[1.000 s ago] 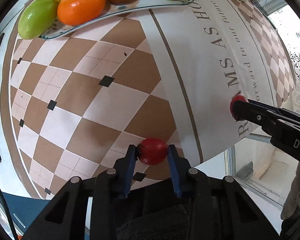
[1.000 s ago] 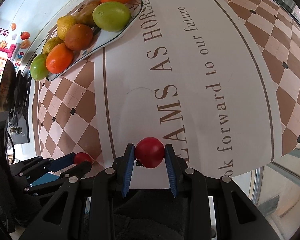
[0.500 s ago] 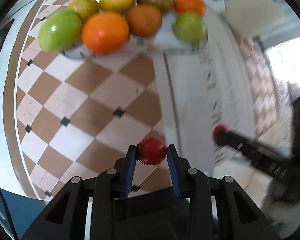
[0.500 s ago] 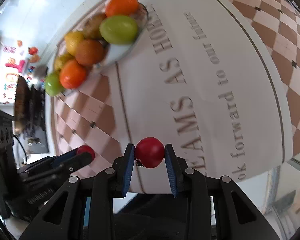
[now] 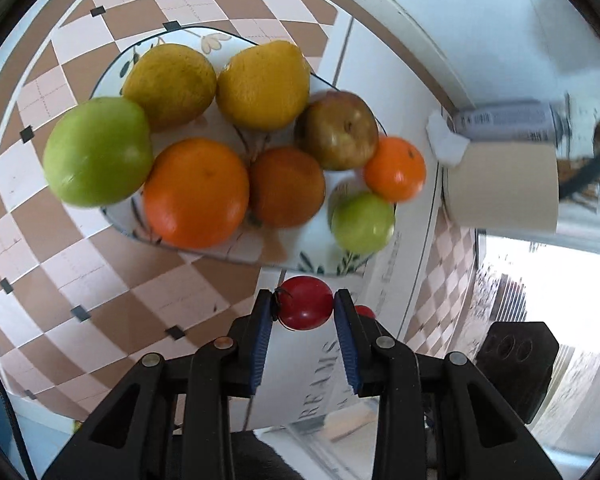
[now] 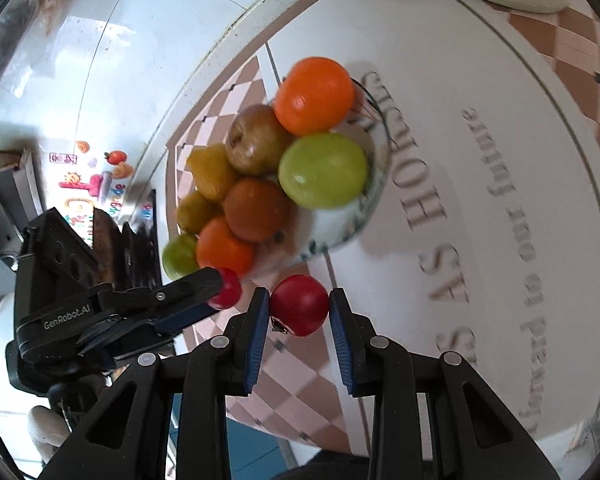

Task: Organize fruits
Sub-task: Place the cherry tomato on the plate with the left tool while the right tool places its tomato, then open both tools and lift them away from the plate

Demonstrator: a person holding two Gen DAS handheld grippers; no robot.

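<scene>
The left hand-held gripper [image 5: 305, 307] is clenched on a small, smooth, glossy red tomato [image 5: 306, 302], pinched between its ribbed blue pads. Just ahead of it sits the oval, flower-patterned plate [image 5: 220, 42], heaped with round fruit: matte yellow lemons, shiny oranges and waxy green ones. The right hand-held gripper [image 6: 299, 308] likewise grips a second glossy red tomato [image 6: 299, 305], with the plate rim [image 6: 374, 200] just beyond its tips. Both hang over the bench [image 6: 500, 80], covered by a smooth checkered, lettered cloth.
</scene>
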